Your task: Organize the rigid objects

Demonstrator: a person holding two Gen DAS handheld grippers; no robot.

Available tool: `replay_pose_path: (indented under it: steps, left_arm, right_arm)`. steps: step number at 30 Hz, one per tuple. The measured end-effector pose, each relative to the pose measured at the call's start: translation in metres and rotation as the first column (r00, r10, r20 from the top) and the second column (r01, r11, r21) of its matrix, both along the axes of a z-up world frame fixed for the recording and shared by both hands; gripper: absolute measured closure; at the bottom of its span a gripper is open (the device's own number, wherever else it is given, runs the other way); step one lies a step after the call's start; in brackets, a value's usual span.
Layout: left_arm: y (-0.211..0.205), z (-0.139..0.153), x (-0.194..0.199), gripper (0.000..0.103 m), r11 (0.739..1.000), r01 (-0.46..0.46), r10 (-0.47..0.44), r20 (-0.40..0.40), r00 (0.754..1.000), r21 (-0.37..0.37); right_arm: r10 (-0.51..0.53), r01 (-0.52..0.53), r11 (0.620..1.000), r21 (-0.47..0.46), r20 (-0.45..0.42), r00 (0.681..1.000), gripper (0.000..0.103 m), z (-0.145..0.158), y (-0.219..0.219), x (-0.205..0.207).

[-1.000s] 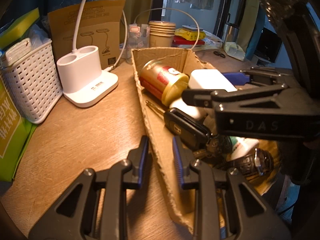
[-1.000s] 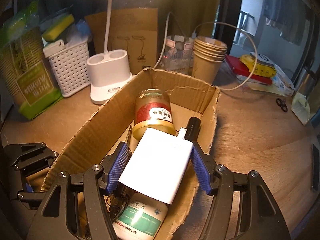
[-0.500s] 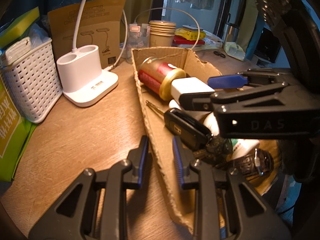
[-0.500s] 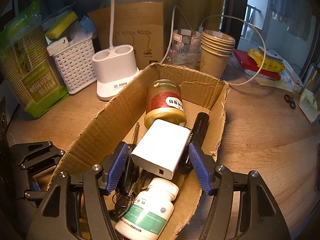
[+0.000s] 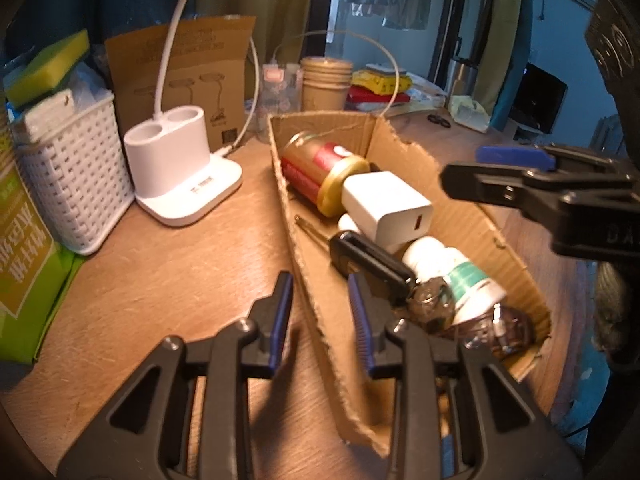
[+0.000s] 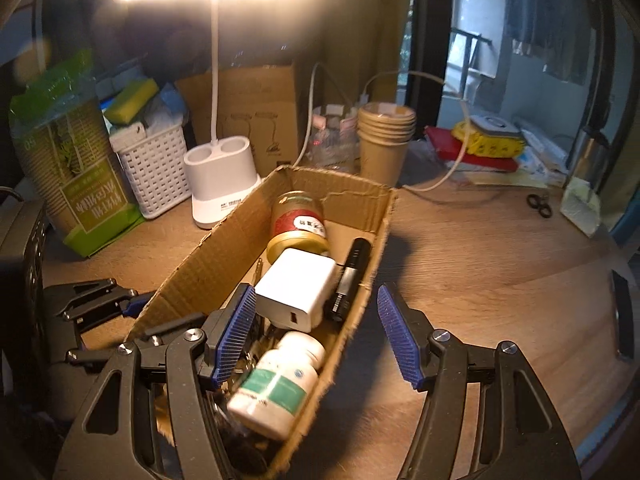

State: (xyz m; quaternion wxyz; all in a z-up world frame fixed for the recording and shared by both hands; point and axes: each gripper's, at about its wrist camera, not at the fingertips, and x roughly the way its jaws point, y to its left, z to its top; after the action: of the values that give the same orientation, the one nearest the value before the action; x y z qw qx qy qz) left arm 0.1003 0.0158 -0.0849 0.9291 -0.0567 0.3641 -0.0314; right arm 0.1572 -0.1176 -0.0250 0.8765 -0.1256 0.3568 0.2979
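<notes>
**Ana:** Right tool [image 6: 316,334] hangs wide apart and empty above the near end of the torn brown cardboard box [image 6: 200,252]. Left tool [image 5: 320,312] is narrow, its two blue pads straddling the box's side wall; whether they actually pinch it, I cannot tell.

**Ben:** Where is the white square charger block [image 6: 298,286]?

**Ana:** Just ahead of the right tool, inside the box, lying against the gold-lidded red jar [image 6: 298,222] beyond it, with the black cylindrical torch [image 6: 348,280] touching its right side. The white pill bottle with a green label [image 6: 276,384] lies directly under the right tool's pads.

**Ben:** What could go wrong?

**Ana:** I judge the box is crowded and light. The right tool's left pad sits low among the things near the black car key [image 5: 368,260], so a careless sideways move could snag them. If the left tool shifts, the thin wall may bend or tear further, or the box may slide across the wooden desk [image 6: 480,272].

**Ben:** And the poses?

**Ana:** Right tool points forward and down along the box. Left tool sits low at the desk, aimed along the wall.
</notes>
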Motion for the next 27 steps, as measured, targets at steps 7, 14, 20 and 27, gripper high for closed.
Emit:
replay_pose_path:
  steps: [7, 14, 20, 27]
  left_arm:
    - [-0.005, 0.019, -0.01, 0.066, 1.0, 0.002, -0.002, 0.051, 0.999, 0.016]
    - [-0.006, 0.046, -0.025, 0.059, 0.999, -0.039, 0.035, 0.12, 0.992, 0.029]
    - [-0.01, 0.075, -0.046, 0.041, 0.998, -0.065, 0.059, 0.196, 0.979, 0.024]
    - [-0.023, 0.112, -0.07, 0.03, 0.999, -0.048, 0.04, 0.276, 0.96, 0.021]
  right_arm:
    - [-0.053, 0.052, 0.998, 0.041, 0.04, 0.998, 0.036, 0.015, -0.035, -0.017]
    - [-0.11, 0.104, 0.992, 0.072, 0.08, 0.991, 0.036, 0.031, -0.063, -0.031]
    - [-0.152, 0.138, 0.985, 0.108, 0.132, 0.979, 0.036, 0.047, -0.079, -0.053]
    - [-0.174, 0.149, 0.977, 0.152, 0.165, 0.971, 0.036, 0.066, -0.094, -0.073]
